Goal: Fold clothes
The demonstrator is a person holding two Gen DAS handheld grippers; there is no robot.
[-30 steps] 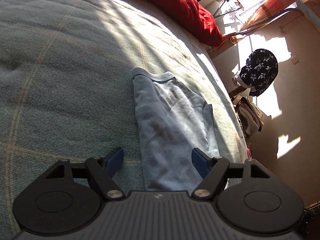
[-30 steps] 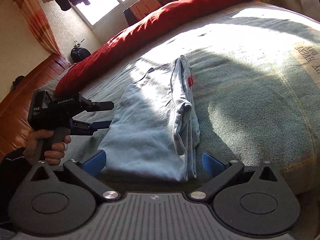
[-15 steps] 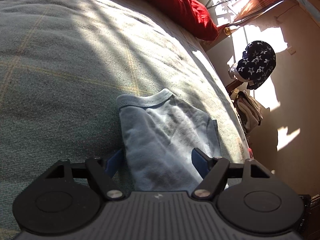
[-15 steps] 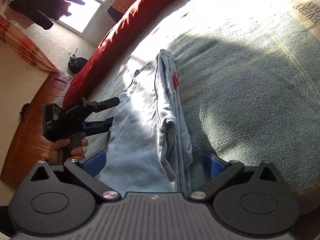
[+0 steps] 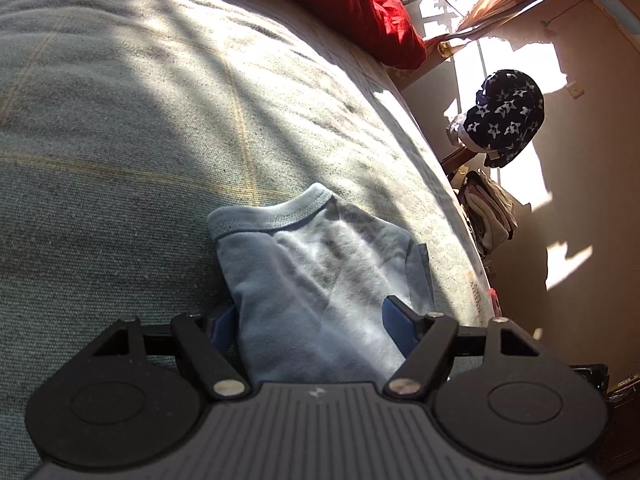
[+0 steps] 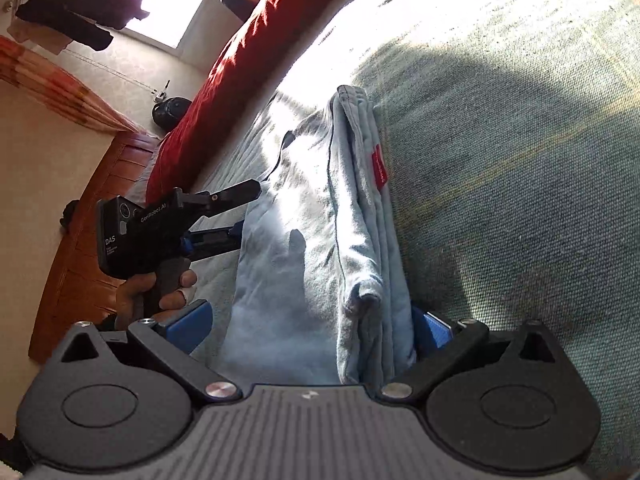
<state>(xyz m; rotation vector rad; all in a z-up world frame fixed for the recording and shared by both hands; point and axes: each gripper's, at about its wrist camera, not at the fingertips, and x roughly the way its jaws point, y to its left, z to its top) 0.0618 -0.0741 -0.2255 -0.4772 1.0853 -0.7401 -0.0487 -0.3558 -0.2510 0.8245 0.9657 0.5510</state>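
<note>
A light blue T-shirt (image 5: 320,280), folded lengthwise, lies on the grey-green bed cover (image 5: 120,160) with its collar pointing away. My left gripper (image 5: 310,320) stands open, and the shirt's near end lies between its blue pads without being pressed. In the right wrist view the same shirt (image 6: 312,240) runs away from me, its stacked folded edge with a red tag (image 6: 379,170) on the right. My right gripper (image 6: 310,324) is open astride that end; the cloth partly hides its right pad. The left gripper (image 6: 244,214), held in a hand (image 6: 160,292), is at the shirt's left edge.
Red bedding (image 5: 360,4) lies along the bed's far end. Past the bed's right edge are a dark star-patterned cloth (image 5: 506,120) and a pile of clothes (image 5: 488,208). A wooden floor (image 6: 80,260) runs along the left in the right wrist view.
Both grippers have come in over the shirt's ends, so the cloth now lies between their fingers. The right gripper has rolled. Neither gripper's opening has changed.
</note>
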